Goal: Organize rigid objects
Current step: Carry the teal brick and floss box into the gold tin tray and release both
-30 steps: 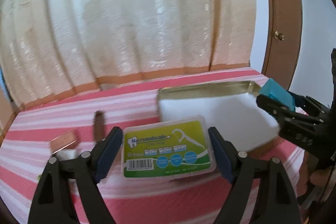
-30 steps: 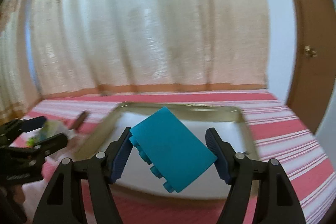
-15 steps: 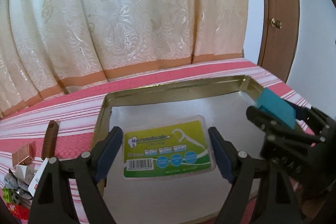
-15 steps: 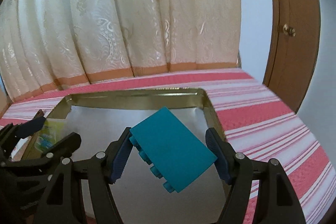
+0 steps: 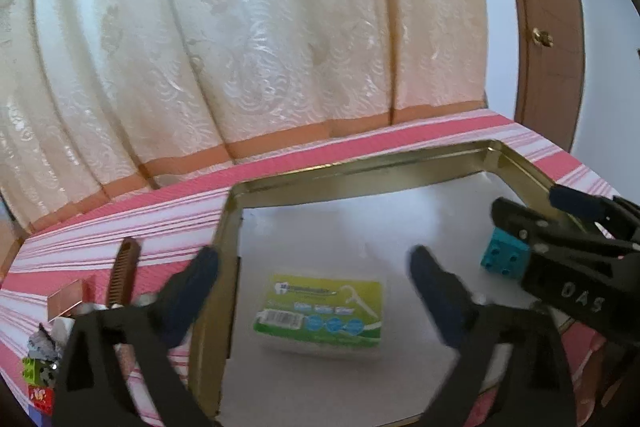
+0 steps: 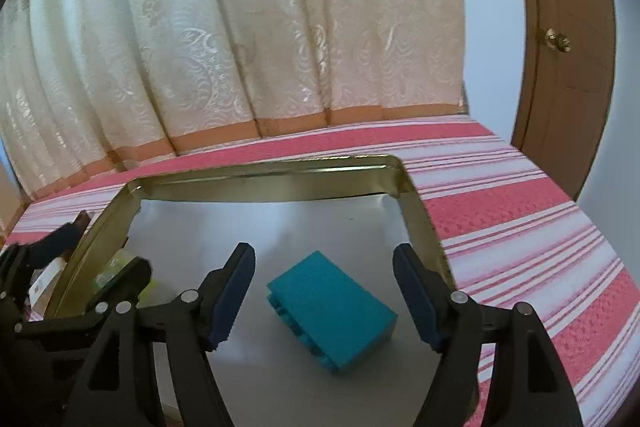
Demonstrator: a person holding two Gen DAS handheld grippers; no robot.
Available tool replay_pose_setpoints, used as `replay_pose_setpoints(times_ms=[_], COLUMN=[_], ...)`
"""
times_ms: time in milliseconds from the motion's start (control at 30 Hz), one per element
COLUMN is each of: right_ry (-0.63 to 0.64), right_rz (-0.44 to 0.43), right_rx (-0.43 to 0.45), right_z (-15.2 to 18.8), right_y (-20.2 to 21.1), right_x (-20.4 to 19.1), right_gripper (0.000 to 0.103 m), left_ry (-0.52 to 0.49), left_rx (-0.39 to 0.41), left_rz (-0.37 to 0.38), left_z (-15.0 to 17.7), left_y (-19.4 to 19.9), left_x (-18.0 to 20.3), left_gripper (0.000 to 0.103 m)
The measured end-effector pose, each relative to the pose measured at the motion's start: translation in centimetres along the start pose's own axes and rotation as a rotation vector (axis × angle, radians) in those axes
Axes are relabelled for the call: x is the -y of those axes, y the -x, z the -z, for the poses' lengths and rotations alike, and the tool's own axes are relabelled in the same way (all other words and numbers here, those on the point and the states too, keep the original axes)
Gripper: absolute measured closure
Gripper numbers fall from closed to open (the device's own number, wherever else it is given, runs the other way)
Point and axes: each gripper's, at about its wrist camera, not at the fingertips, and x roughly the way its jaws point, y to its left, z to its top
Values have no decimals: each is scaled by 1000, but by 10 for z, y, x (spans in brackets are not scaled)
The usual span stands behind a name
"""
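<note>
A gold-rimmed metal tray (image 5: 230,211) (image 6: 416,203) lies on the red striped cloth. A green-labelled floss pick box (image 5: 320,311) lies on the tray floor, between and beyond the open fingers of my left gripper (image 5: 316,279). A teal toy brick (image 6: 332,311) (image 5: 505,259) lies on the tray floor, between the open fingers of my right gripper (image 6: 324,291). Neither gripper touches its object. The right gripper also shows in the left wrist view (image 5: 560,227), and the left gripper in the right wrist view (image 6: 100,267).
A brown comb (image 5: 124,275), a copper-coloured box (image 5: 68,301) and several small items (image 5: 40,375) lie on the cloth left of the tray. A curtain (image 6: 260,27) hangs behind, and a brown door (image 6: 560,47) stands at the right.
Both grippers have opened. The floss pick box and the teal brick have left the fingers and now lie on the tray floor. Both grippers have drawn back a little.
</note>
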Motion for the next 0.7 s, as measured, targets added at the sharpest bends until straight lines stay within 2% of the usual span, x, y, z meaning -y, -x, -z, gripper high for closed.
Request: replay_pose_setpoints(times_ms=[33, 100, 233, 367, 567, 700], right_ry=[-19, -72, -121, -124, -84, -58], right_rz=[-14, -43, -65, -29, 81, 106], right_rx=[14, 52, 96, 138, 323, 327], right_z=[0, 1, 2, 1, 5, 4], right_y=[2, 8, 16, 25, 56, 56], right_x=[3, 10, 15, 13, 5, -1], right_gripper=[17, 12, 12, 12, 11, 11], left_ry=[7, 13, 3, 1, 5, 15], left_rx=[14, 33, 64, 107, 129, 120], left_rz=[11, 21, 20, -3, -27, -23], left_z=[0, 1, 4, 5, 7, 9], left_y=[3, 8, 17, 27, 32, 34], left_x=[-2, -3, -3, -5, -9, -14], left_gripper=[0, 0, 0, 0, 0, 0])
